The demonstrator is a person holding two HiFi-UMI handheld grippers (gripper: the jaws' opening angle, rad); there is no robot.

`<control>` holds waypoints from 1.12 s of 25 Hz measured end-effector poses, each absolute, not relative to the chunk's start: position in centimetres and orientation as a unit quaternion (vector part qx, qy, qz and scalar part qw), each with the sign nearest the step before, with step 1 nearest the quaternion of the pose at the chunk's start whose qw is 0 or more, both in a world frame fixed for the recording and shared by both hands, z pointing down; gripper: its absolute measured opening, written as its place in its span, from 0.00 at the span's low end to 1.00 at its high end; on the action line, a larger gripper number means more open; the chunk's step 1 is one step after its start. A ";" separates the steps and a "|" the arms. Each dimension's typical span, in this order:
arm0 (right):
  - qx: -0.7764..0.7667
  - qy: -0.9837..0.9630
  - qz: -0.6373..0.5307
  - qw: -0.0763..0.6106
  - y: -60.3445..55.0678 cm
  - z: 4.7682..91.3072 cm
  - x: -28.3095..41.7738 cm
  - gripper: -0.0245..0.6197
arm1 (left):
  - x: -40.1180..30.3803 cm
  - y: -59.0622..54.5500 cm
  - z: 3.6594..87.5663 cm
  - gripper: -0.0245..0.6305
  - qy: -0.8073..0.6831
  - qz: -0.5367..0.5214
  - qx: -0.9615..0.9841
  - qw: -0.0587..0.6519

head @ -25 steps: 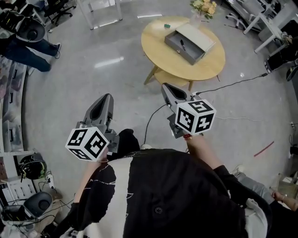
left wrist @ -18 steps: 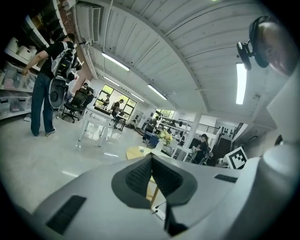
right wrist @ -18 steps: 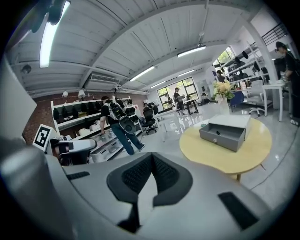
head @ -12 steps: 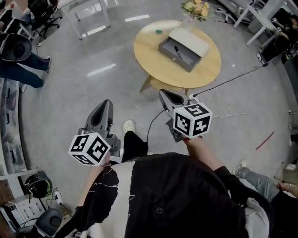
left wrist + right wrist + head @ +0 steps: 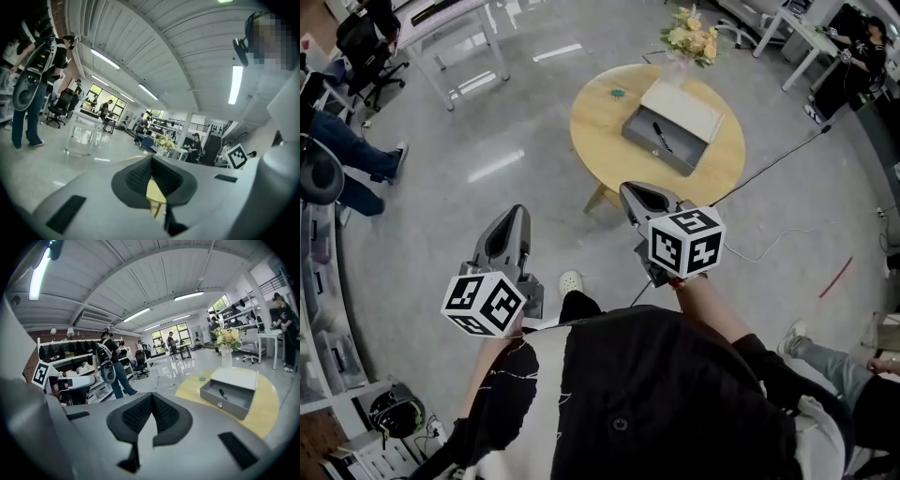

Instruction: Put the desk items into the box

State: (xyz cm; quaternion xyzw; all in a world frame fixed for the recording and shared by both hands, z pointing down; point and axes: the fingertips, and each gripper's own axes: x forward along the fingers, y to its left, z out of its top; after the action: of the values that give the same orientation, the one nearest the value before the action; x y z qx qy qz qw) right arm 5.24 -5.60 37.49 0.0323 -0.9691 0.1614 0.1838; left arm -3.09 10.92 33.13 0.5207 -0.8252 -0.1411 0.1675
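Note:
A grey open box (image 5: 673,126) lies on a round wooden table (image 5: 609,127), several steps ahead of me. A black pen (image 5: 661,137) lies inside the box. A small green item (image 5: 619,93) rests on the tabletop left of the box. My left gripper (image 5: 515,212) and right gripper (image 5: 631,191) are held over the floor, short of the table, both shut and holding nothing. The right gripper view shows the right gripper (image 5: 151,397), the box (image 5: 230,393), the pen (image 5: 223,393) and the green item (image 5: 201,378). In the left gripper view, the left gripper (image 5: 151,159) hides most of the table.
A vase of flowers (image 5: 692,39) stands at the table's far edge. A black cable (image 5: 769,169) runs across the grey floor to the right of the table. White desks (image 5: 455,42), office chairs and people stand round the room's edges.
The person carrying the grippers has walked toward the table, which now sits closer and larger in view. Both grippers keep the same shut pose.

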 end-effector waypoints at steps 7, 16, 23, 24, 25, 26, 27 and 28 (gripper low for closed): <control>0.065 -0.972 0.160 0.157 -7.7 35.1 -0.8 0.05 | -10.1 9.1 30.7 0.05 -0.812 -0.139 0.547 0.147; 0.109 -0.971 0.161 0.139 -10.4 34.4 -6.5 0.05 | -17.9 7.0 30.2 0.05 -0.795 -0.147 0.570 0.147; 0.127 -0.964 0.193 0.133 -11.5 35.8 -9.6 0.05 | -22.2 6.5 31.5 0.05 -0.790 -0.150 0.573 0.158; 0.129 -0.962 0.198 0.135 -11.4 36.2 -9.8 0.05 | -22.6 6.7 31.8 0.05 -0.790 -0.149 0.572 0.163; 0.132 -0.960 0.203 0.138 -11.4 36.6 -10.0 0.05 | -23.0 6.9 32.2 0.05 -0.791 -0.148 0.570 0.169; 0.134 -0.959 0.208 0.141 -11.4 37.1 -10.2 0.05 | -23.3 7.1 32.6 0.05 -0.791 -0.147 0.568 0.175; 0.136 -0.957 0.212 0.143 -11.5 37.6 -10.3 0.05 | -23.6 7.3 33.1 0.05 -0.791 -0.145 0.566 0.181; 0.139 -0.956 0.214 0.145 -11.6 38.1 -10.3 0.05 | -23.8 7.5 33.7 0.05 -0.792 -0.143 0.564 0.187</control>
State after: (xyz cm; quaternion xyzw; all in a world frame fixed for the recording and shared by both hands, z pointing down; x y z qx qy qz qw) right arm -10.35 -11.63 38.06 0.1387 -0.9561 0.2139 0.1448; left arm -23.81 7.51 33.69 0.5640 -0.7915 -0.1428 0.1872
